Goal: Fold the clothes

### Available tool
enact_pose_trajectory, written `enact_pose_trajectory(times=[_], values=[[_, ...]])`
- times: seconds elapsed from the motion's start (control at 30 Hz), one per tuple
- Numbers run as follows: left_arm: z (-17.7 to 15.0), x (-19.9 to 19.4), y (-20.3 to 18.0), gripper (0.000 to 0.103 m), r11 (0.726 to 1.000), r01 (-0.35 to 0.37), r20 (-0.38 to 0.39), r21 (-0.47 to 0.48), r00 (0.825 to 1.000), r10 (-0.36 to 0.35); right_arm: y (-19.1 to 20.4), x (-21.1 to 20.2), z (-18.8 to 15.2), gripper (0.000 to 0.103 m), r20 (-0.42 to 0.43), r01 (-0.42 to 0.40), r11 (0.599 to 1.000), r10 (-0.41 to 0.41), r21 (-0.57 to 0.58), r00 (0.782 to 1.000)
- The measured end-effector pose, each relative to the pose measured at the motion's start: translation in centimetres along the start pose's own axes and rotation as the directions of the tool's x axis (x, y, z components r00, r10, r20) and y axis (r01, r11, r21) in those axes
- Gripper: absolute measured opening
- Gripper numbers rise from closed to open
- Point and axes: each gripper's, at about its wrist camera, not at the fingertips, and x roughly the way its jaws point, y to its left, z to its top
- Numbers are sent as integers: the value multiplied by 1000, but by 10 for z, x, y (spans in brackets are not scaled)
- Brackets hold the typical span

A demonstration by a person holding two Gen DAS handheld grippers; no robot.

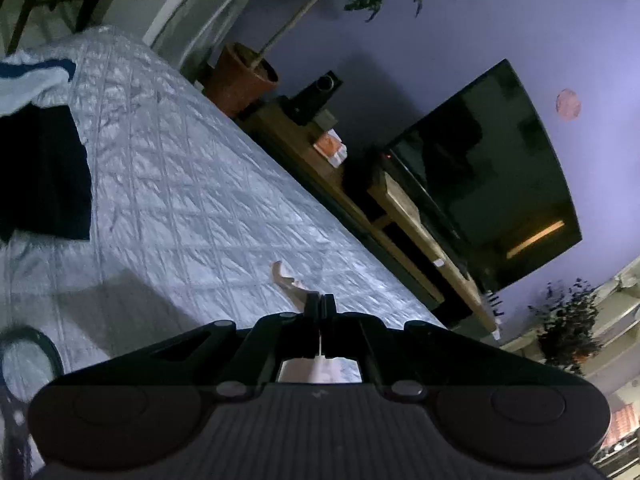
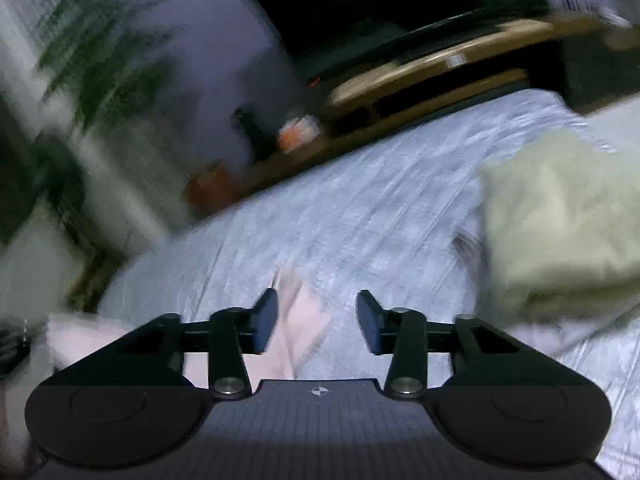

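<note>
Quilted bed (image 1: 192, 184): four garments, two hand-held grippers.

The bed cover (image 1: 192, 184) is quilted cloth with a slight sheen, creased all over. The pale pink garment (image 2: 304, 320) looks soft and matt (blurred here). The left gripper (image 1: 320, 306) is matt black plastic.

Right wrist view is smearing throughout with motion blur: the plant (image 2: 100, 40) and shelf items are losing all detail. The pale green folded cloth (image 2: 560, 220) is running off the right edge. The left claw (image 1: 319, 304) is hiding most of the pink garment (image 1: 286, 276). Beyond the garment, the dark clothing (image 1: 40, 172) is getting cut by the left edge.
</note>
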Motion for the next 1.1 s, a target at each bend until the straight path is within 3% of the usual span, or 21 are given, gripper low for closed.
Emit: enact_pose_trajectory(times=[0.1, 0.2, 0.3, 0.4, 0.43, 0.5, 0.67, 0.8, 0.93, 1.1], values=[[-2, 7, 6, 0, 1000, 8, -2, -21, 1000, -8, 1, 9, -43, 64, -124, 10, 999, -14, -35, 992], [-7, 14, 6, 0, 1000, 5, -18, -11, 1000, -5, 17, 22, -69, 64, -171, -16, 998, 5, -63, 985], [-7, 10, 9, 0, 1000, 0, -10, -4, 1000, 0, 39, 35, -76, 69, -176, -59, 990, 37, -126, 984], [-6, 9, 16, 0, 1000, -18, -9, -16, 1000, 18, 54, 57, -78, 69, -249, -75, 979, 26, -190, 968], [-6, 9, 18, 0, 1000, -25, -13, -19, 1000, 25, 55, 58, -80, 65, -249, -75, 975, 21, -208, 968], [-6, 11, 20, 0, 999, -35, -18, -16, 999, 35, 60, 57, -83, 7, -240, -84, 974, 32, -210, 970], [-2, 2, 19, 0, 998, -58, 14, 1, 998, 58, 60, 34, -67, 4, -175, -78, 985, 51, -154, 983], [9, -15, 16, 0, 998, -53, 56, -32, 997, 55, 62, -5, -26, 4, -43, -103, 994, 101, -47, 994], [30, -37, -8, 0, 1000, -20, 104, -10, 994, 21, 71, -39, 26, 4, 90, -149, 988, 144, 48, 985], [64, -59, -49, 0, 1000, 26, 142, 13, 990, -27, 95, -68, 79, 4, 190, -202, 977, 186, 67, 964]])
